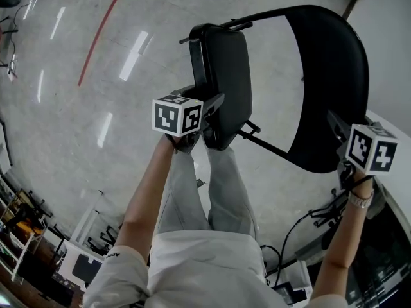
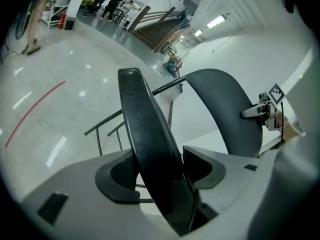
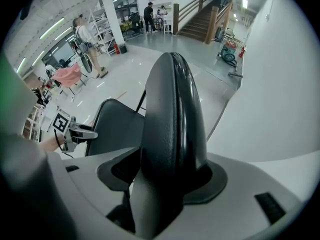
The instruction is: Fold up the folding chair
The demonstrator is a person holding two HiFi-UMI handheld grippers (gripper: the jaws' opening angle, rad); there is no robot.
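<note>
Folding chair (image 1: pixel 225 56) seat in left hand-held gripper (image 1: pixel 207 116)

Holds a folding chair (image 1: pixel 228 56) ahead of the legs (image 1: pixel 212 185), with the floor (image 1: pixel 83 108) below. Has the seat (image 1: pixel 218 95) tipped up on edge at the left and the backrest (image 1: pixel 331 88) to its right, with a gap between the two. Takes the seat's near edge between the jaws of the left hand-held gripper (image 1: pixel 210 110), and the backrest's near rim between the jaws of the right hand-held gripper (image 1: pixel 337 130), well apart from the left one. Stands with a wall (image 1: pixel 392 37) just right of the backrest and a floor line (image 1: pixel 103 34) far left of the seat. Faces a staircase (image 3: pixel 200 16) well behind the chair, with what look like shelves (image 3: pixel 102 26) to its left.
</note>
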